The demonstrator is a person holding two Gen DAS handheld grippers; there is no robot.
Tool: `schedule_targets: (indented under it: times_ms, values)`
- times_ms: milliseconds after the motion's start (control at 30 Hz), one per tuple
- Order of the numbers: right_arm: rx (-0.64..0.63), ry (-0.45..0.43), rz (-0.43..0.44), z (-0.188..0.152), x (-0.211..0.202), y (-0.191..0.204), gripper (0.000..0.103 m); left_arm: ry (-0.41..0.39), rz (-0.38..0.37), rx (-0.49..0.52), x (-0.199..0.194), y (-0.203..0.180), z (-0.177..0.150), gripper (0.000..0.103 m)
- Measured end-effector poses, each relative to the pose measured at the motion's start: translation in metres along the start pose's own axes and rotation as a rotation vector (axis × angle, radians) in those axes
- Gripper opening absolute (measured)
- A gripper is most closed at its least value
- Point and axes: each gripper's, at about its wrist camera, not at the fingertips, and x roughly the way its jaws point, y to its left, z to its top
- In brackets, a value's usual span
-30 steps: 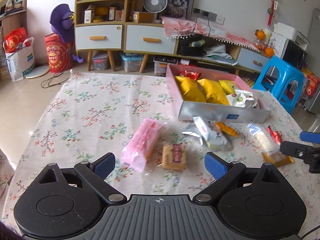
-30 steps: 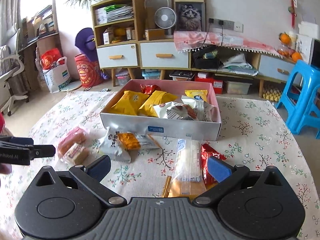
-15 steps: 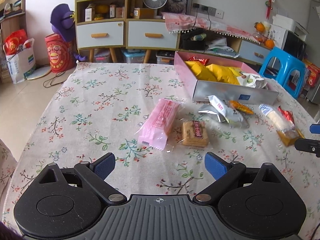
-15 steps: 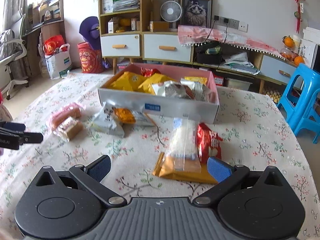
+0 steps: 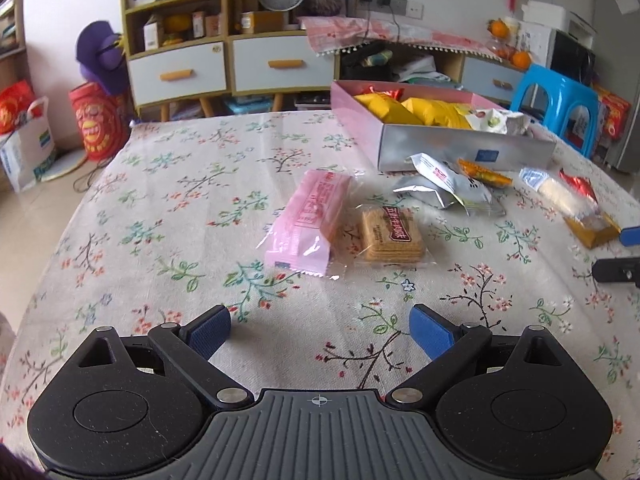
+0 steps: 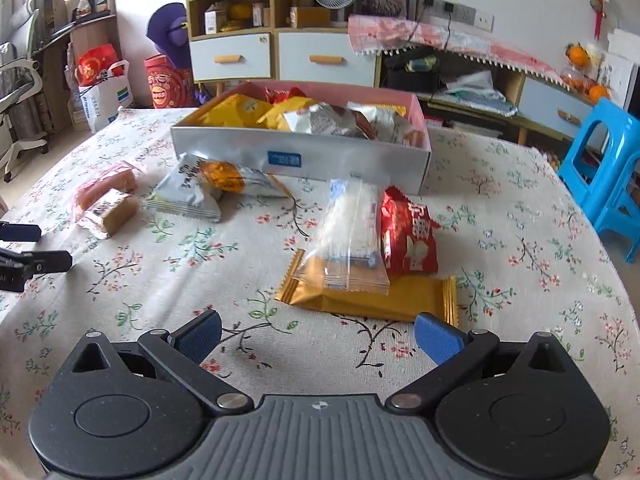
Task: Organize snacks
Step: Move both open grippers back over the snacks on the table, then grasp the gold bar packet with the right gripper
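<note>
— Fingers first, please: how do both claws stand?

— Spread wide, both of them, and empty. My left gripper (image 5: 320, 330) hovers above the flowered tablecloth (image 5: 160, 208), blue pads apart. My right gripper (image 6: 318, 336) is the same, and its fingertips also show at the right edge of the left view.

— What lies ahead of the left one?

— Straight beyond it, a pink packet (image 5: 310, 222) and, just beside it on the right, a clear-wrapped biscuit pack (image 5: 390, 234); their wrappers seem to touch, though I can't be sure. Nothing stands between them and my fingers. Farther out, a silver pouch (image 5: 444, 186) with an orange snack (image 5: 484, 172) lying against it.

— And the right one?

— Nearest its pads lies a gold packet (image 6: 372, 294), with a clear bag (image 6: 350, 236) resting across it and a red packet (image 6: 408, 236) touching that bag's right side.

— Where's the box?

— Pink box (image 6: 304, 152) sits behind all the loose snacks, already holding yellow and silver bags. Past the table I see a blue stool (image 6: 608, 152) and drawers (image 6: 270, 58).
</note>
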Motion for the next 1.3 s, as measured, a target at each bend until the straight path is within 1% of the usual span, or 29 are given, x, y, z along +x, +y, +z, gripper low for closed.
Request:
schedule_targets:
  times_ms: [33, 100, 200, 300, 400, 533, 700, 767, 833, 900, 933, 1000, 1033, 1100, 1200, 1300]
  values:
    - [0.011, 0.005, -0.002, 0.000, 0.002, -0.002, 0.093, 0.003, -0.009, 0.000, 0.000, -0.001, 0.002, 0.097]
    - [0.035, 0.008, -0.002, 0.001, 0.003, -0.005, 0.093, 0.003, -0.050, 0.007, -0.001, -0.006, 0.003, 0.097]
    - [0.034, 0.012, 0.019, 0.001, 0.005, -0.006, 0.093, -0.001, -0.091, 0.040, -0.001, -0.016, 0.003, 0.095]
    - [0.014, 0.013, 0.031, 0.002, 0.008, -0.003, 0.093, -0.006, -0.090, 0.073, 0.004, -0.024, 0.004, 0.095]
    - [0.020, 0.015, 0.024, 0.006, 0.011, -0.002, 0.093, -0.014, -0.095, 0.056, 0.008, -0.026, 0.009, 0.094]
    - [0.028, 0.019, -0.011, 0.011, 0.017, -0.005, 0.093, -0.022, -0.106, 0.032, 0.013, -0.028, 0.017, 0.087]
    - [0.022, -0.003, -0.027, 0.013, 0.022, -0.013, 0.092, -0.030, -0.106, 0.016, 0.020, -0.032, 0.024, 0.078]
    - [0.030, -0.005, -0.034, 0.014, 0.023, -0.017, 0.088, -0.031, -0.104, 0.000, 0.022, -0.032, 0.027, 0.074]
    - [0.038, -0.011, -0.036, 0.015, 0.021, -0.019, 0.083, -0.032, -0.101, -0.014, 0.024, -0.033, 0.030, 0.072]
    - [0.042, -0.015, -0.039, 0.016, 0.020, -0.021, 0.073, -0.033, -0.098, -0.029, 0.026, -0.033, 0.033, 0.071]
    - [0.042, -0.018, -0.039, 0.015, 0.018, -0.022, 0.070, -0.034, -0.095, -0.037, 0.027, -0.034, 0.034, 0.070]
    - [0.040, -0.021, -0.036, 0.016, 0.016, -0.023, 0.056, -0.033, -0.095, -0.056, 0.028, -0.033, 0.035, 0.070]
    - [0.040, -0.020, -0.037, 0.016, 0.015, -0.024, 0.052, -0.032, -0.095, -0.064, 0.028, -0.033, 0.036, 0.070]
    - [0.042, -0.017, -0.038, 0.016, 0.013, -0.026, 0.040, -0.034, -0.095, -0.070, 0.028, -0.033, 0.035, 0.070]
    - [0.047, -0.016, -0.041, 0.014, 0.009, -0.032, 0.033, -0.037, -0.091, -0.057, 0.026, -0.033, 0.032, 0.070]
    - [0.049, -0.020, -0.047, 0.010, 0.005, -0.040, 0.029, -0.041, -0.091, -0.049, 0.023, -0.033, 0.028, 0.070]
